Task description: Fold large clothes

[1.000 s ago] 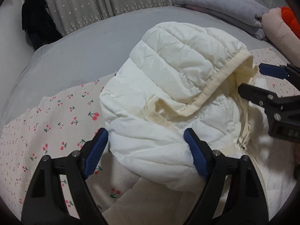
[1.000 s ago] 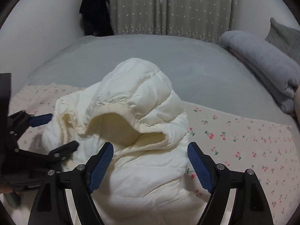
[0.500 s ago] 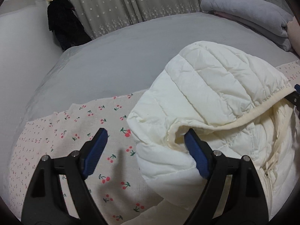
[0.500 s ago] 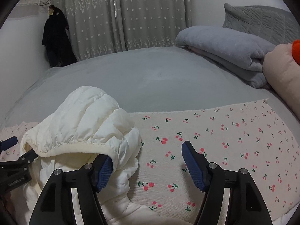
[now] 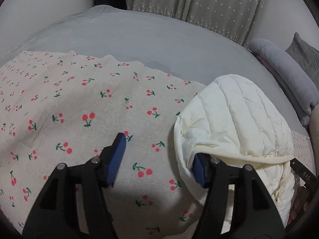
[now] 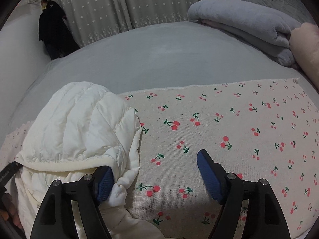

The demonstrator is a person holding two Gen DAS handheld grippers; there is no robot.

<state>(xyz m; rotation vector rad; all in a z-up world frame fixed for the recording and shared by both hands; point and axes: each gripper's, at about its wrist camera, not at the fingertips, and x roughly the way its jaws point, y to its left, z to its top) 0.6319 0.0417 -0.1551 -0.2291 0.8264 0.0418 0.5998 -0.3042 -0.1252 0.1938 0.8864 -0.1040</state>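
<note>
A white quilted hooded jacket point(image 5: 229, 119) lies bunched on a cherry-print cloth point(image 5: 79, 99). My left gripper point(image 5: 159, 149) hovers at the jacket's left edge with its jaws closing. Its right fingertip is tucked under the hood's rim, and only the edge of the fabric and bare cloth sit between the pads. In the right wrist view the jacket point(image 6: 79, 119) is at the left. My right gripper point(image 6: 153, 161) has its jaws opening. Its left finger touches a fold of the jacket, and its right finger is over the cherry-print cloth point(image 6: 219, 119).
The cloth covers the near part of a grey bed point(image 6: 159, 59). A folded grey blanket point(image 6: 239, 20) and a pink cushion point(image 6: 305, 45) lie at the back right. A dark garment point(image 6: 51, 29) hangs by the curtains. A hand point(image 6: 10, 213) shows at the left edge.
Both grippers have drawn apart from the jacket's middle. The left one went left and the right one went right, so each now sits at one side edge. The left jaws have narrowed.
</note>
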